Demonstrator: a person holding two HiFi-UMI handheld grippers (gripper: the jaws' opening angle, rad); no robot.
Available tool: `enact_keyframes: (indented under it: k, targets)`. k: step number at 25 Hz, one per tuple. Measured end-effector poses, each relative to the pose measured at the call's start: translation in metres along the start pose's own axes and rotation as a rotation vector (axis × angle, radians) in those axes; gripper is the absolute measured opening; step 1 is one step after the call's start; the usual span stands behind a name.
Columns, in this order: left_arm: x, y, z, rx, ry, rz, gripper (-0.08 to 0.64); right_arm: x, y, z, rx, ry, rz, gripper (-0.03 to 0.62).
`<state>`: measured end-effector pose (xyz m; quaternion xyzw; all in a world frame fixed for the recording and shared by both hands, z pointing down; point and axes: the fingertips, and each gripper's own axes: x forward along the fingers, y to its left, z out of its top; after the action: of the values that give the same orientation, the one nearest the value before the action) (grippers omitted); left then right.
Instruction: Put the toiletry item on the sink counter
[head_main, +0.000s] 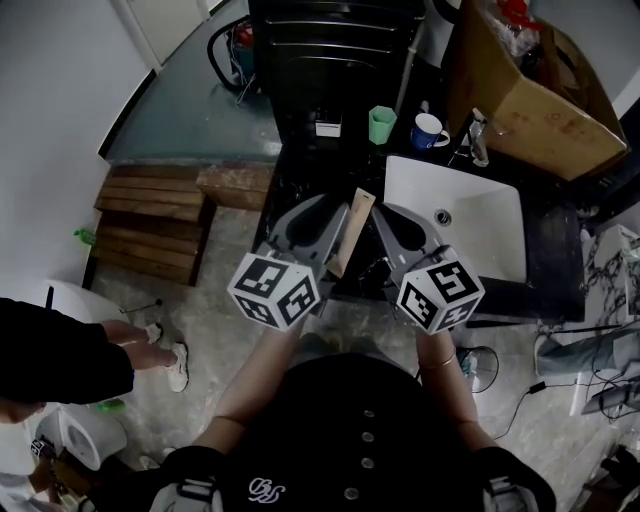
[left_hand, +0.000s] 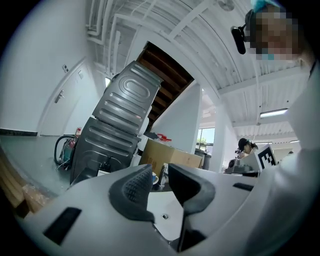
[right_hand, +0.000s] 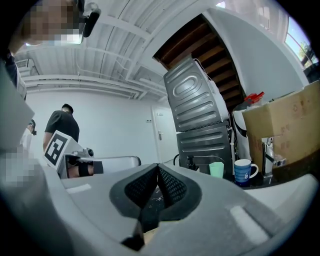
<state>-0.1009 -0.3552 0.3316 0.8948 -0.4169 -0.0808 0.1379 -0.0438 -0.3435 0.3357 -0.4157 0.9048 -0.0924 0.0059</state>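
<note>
Right gripper's (right_hand: 157, 174) box (head_main: 351, 232) over counter (head_main: 300, 176) edge

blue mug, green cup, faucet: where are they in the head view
blue mug (head_main: 429, 136): head view, its outer wall
green cup (head_main: 382, 127): head view, its front wall
faucet (head_main: 479, 140): head view, its upright body

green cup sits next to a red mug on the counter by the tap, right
Not quite: the mug is blue, not red. The green cup does sit next to it on the counter by the tap. The head view shows this, and the right gripper view shows the same blue mug beside the cup.
</note>
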Motion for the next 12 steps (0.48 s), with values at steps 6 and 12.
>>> enact_keyframes:
  k: [6,12]
  targets:
    - [-0.005,-0.002,-0.001,0.038,0.009,-0.036,0.051,0.006,0.011,0.0,0.0,-0.014,0.011,0.004]
    - [-0.007,0.004,0.001,0.043,0.014,-0.053,0.032,0.014,0.016,-0.002,-0.002,-0.01,0.011,0.003]
